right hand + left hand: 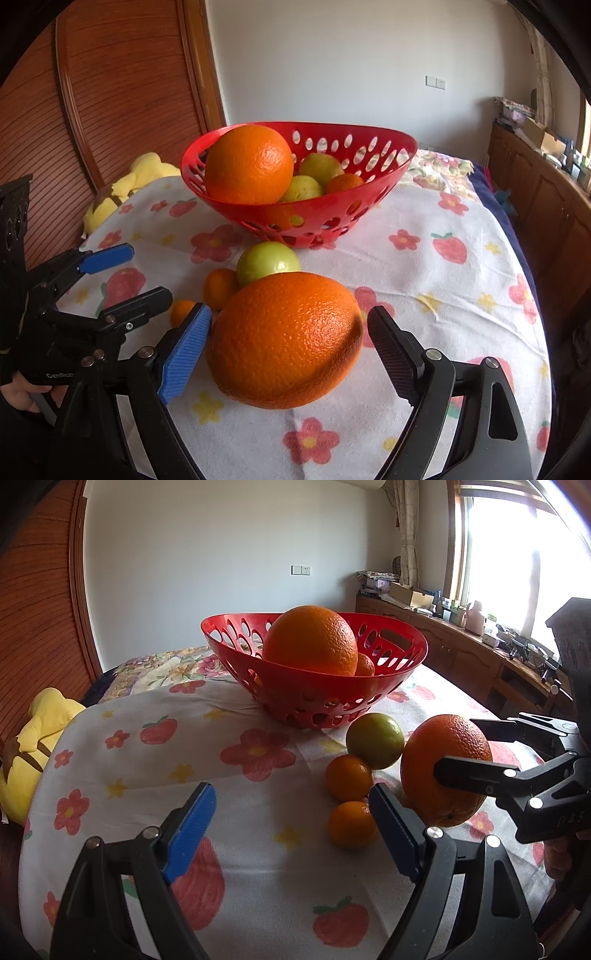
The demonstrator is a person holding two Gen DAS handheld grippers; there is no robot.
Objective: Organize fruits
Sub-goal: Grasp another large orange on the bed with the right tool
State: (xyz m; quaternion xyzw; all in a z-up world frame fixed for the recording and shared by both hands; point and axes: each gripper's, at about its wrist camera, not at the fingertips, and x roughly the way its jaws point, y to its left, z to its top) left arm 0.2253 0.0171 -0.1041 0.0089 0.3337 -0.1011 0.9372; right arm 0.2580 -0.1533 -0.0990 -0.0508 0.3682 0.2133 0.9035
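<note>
Ribbed blue-padded right claw clamped round pebbly orange; left claw agape over floral cloth.

Red basket, orange oranges, green fruit, white flower-and-strawberry cloth.

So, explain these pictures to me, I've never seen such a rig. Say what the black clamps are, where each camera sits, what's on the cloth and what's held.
There is no robot here. A person holds one clamp-like tool in each hand, and a camera on each looks along its fingers. The left wrist view shows the left tool, open and empty. The right wrist view shows the right tool, its fingers either side of a big orange; a firm grip isn't certain. On the flowered cloth lie a green fruit and two small oranges, in front of a red basket that already holds fruit.
</note>
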